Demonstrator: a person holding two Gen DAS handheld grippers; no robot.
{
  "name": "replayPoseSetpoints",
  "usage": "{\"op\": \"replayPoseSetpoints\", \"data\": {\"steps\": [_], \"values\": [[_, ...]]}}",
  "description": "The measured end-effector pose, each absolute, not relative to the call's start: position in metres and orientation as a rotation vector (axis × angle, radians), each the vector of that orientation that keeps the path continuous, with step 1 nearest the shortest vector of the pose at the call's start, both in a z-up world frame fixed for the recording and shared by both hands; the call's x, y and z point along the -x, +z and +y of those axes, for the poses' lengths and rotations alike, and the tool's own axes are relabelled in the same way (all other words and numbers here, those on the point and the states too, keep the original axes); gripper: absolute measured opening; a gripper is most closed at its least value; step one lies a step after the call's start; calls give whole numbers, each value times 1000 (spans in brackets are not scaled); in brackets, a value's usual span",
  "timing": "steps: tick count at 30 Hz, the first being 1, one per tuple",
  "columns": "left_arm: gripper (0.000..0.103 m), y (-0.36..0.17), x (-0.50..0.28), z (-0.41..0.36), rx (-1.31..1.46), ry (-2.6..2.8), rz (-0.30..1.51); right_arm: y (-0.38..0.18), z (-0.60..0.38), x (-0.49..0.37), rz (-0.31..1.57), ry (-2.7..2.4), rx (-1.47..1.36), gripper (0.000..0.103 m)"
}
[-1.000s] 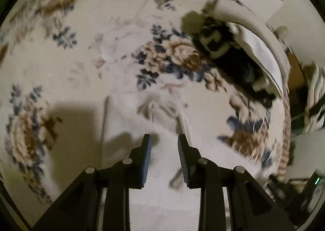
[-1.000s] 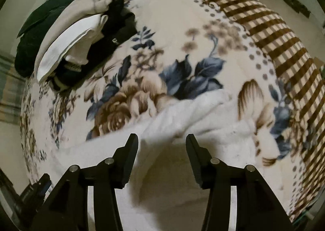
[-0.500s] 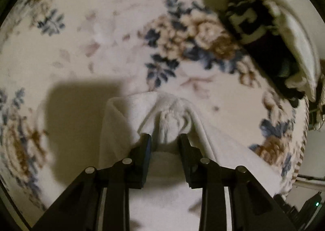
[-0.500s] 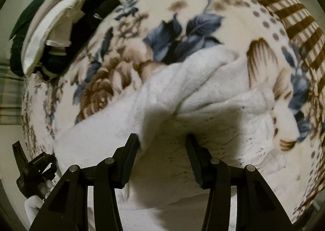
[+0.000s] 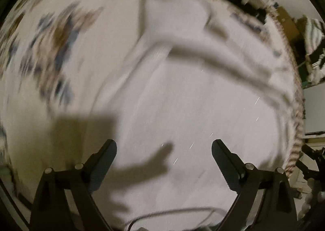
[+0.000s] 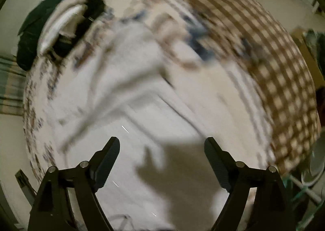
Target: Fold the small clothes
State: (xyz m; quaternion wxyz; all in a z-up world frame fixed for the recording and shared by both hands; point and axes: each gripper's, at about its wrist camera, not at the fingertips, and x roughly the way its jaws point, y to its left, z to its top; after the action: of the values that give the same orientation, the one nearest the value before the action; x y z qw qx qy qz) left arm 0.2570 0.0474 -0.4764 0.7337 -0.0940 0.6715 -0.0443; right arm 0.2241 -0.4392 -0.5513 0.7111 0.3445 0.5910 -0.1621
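Lying on the flowery blanket [image 5: 50,37], the white cloth [image 5: 193,109] is blurry; left gripper [image 5: 164,149] and right gripper [image 6: 161,147] both gape wide, holding nothing.

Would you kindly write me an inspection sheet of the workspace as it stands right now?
Surface: floral blanket with a brown checked border, covering the work area.
Job's things: white garment lying spread on the blanket, creased; frames motion-blurred.
Clutter: pile of clothes, dark and light, at the far edge.
Grippers: left gripper wide open over the garment, holding nothing; right gripper likewise.
Cables: a thin loop between the left gripper's arms, possibly a cable.
Surroundings: pale floor; the rest too blurred to name.
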Motion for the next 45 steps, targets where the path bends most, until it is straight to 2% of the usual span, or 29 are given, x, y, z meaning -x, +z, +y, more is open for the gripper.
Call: {"op": "replayPoseSetpoints", "data": {"steps": [9,15,18,21,22,24,25,26,27,28,34,36,38,39,40,41,45], "values": [[96,-497,-172,88,229,59,1489,-635,-440,-94,1485,-305,-859,87],[96,-507,-147,106,293,81,1514,-653,-425,-52,1494,-234,-893,86],[96,-520,-145,112,308,97,1535,-654,-420,-42,1471,-229,-907,76],[96,-535,-149,121,411,118,1538,-650,-429,-36,1431,-214,-968,60],[96,-537,-149,123,438,122,1533,-648,-431,-33,1417,-194,-990,57],[95,-536,-150,124,443,125,1512,-650,-433,-31,1416,-168,-1015,56],[89,-535,-149,124,436,124,1508,-651,-433,-29,1422,-163,-1021,55],[77,-532,-148,123,429,127,1497,-651,-433,-29,1422,-157,-1025,46],[72,-528,-143,126,430,129,1484,-652,-433,-27,1427,-153,-1032,41],[63,-525,-141,128,440,126,1478,-654,-432,-27,1438,-153,-1044,39],[43,-522,-132,143,504,92,1477,-669,-422,-22,1480,-153,-1137,39],[33,-521,-131,145,502,85,1480,-673,-424,-23,1477,-153,-1158,39],[13,-515,-131,150,490,85,1470,-674,-422,-23,1466,-150,-1169,39],[11,-509,-125,154,485,76,1457,-673,-423,-22,1461,-145,-1167,36],[10,-502,-125,145,480,70,1443,-669,-422,-24,1450,-148,-1150,19],[9,-493,-123,140,465,68,1428,-666,-421,-25,1442,-151,-1139,8],[8,-458,-123,139,471,62,1368,-648,-424,-24,1409,-171,-1123,7]]}}
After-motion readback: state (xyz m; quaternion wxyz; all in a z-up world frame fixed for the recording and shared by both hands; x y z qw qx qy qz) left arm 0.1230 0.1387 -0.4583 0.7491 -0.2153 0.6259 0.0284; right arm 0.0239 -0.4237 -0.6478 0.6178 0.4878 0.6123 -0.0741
